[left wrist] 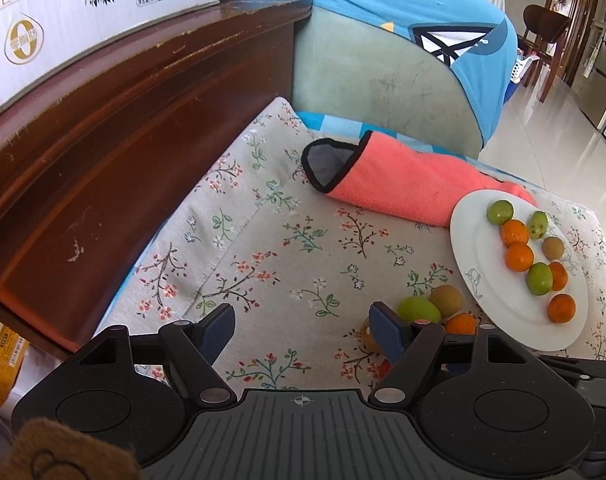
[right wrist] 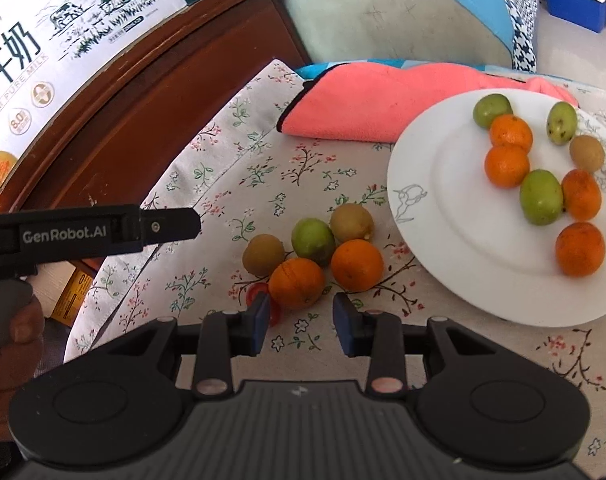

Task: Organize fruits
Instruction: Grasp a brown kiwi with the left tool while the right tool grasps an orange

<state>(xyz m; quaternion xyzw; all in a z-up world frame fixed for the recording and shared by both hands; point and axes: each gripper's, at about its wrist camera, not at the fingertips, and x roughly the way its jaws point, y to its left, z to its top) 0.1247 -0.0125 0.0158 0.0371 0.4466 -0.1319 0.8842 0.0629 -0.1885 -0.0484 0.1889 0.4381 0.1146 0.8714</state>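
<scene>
A white plate (right wrist: 443,220) lies on the floral cloth at the right and carries several oranges, green fruits and one brown fruit. Left of it sits a loose cluster: two oranges (right wrist: 297,282), a green fruit (right wrist: 313,240) and two brown fruits (right wrist: 263,254). My right gripper (right wrist: 303,320) hovers just short of the nearer orange, its jaws narrowly apart with nothing between them. A small red thing (right wrist: 259,292) peeks out by its left finger. My left gripper (left wrist: 303,330) stands wide open over bare cloth. The cluster (left wrist: 419,310) and the plate (left wrist: 475,248) are to its right.
A rolled pink towel (left wrist: 403,184) lies behind the plate. A dark wooden board (left wrist: 123,140) with a milk carton box (left wrist: 63,8) on top borders the cloth on the left. A green seat back (left wrist: 383,88) draped in blue fabric stands at the rear.
</scene>
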